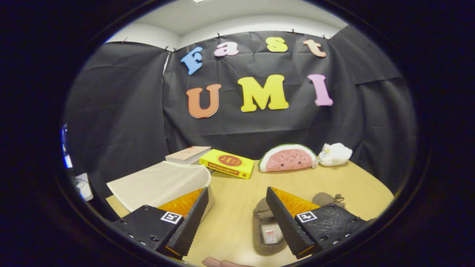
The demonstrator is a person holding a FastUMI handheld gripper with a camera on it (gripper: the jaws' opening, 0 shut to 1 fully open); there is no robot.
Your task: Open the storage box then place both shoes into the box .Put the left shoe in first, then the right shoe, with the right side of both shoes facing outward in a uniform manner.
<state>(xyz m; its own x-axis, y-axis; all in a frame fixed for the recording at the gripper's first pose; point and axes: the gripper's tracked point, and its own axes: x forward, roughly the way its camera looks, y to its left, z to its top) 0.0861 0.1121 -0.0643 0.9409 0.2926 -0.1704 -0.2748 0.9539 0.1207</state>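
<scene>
Tool [237, 222] wide open, empty, over table [237, 193], shoe [268, 231] btwn fingers, box [159, 183] left.

Bare tabletop [237, 193] between parted jaws.

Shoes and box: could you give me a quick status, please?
Gripper open, holding nothing. Box by one finger, lid closed. Shoes on table by other finger. Nothing blocking.
</scene>
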